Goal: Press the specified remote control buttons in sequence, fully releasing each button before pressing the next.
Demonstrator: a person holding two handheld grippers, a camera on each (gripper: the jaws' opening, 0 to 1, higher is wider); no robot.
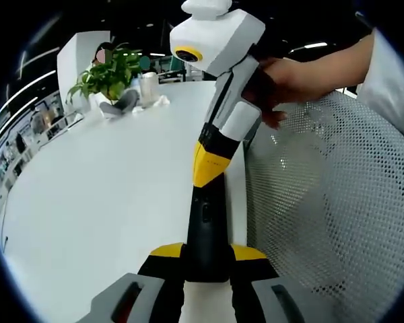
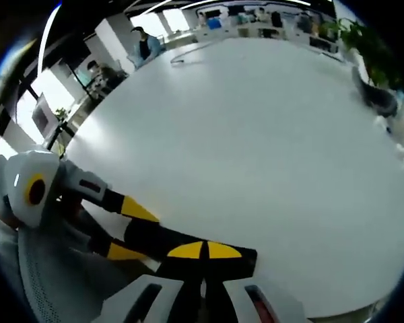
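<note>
At the white desk's (image 1: pixel 108 202) near edge, the left gripper (image 1: pixel 205 259) clamps the slim black plastic remote control (image 1: pixel 205 225). The right gripper (image 1: pixel 207 168), jaws pinched together, appears to touch it. Press squarely, then lift fully clear.

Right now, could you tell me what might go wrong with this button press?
1. The left gripper holds the remote control near one end at the white table's edge, beside the mesh chair. The right gripper's push could lever it loose and drop it.
2. The right gripper's shut tips hide the buttons, so a neighbouring button might get pressed.
</note>
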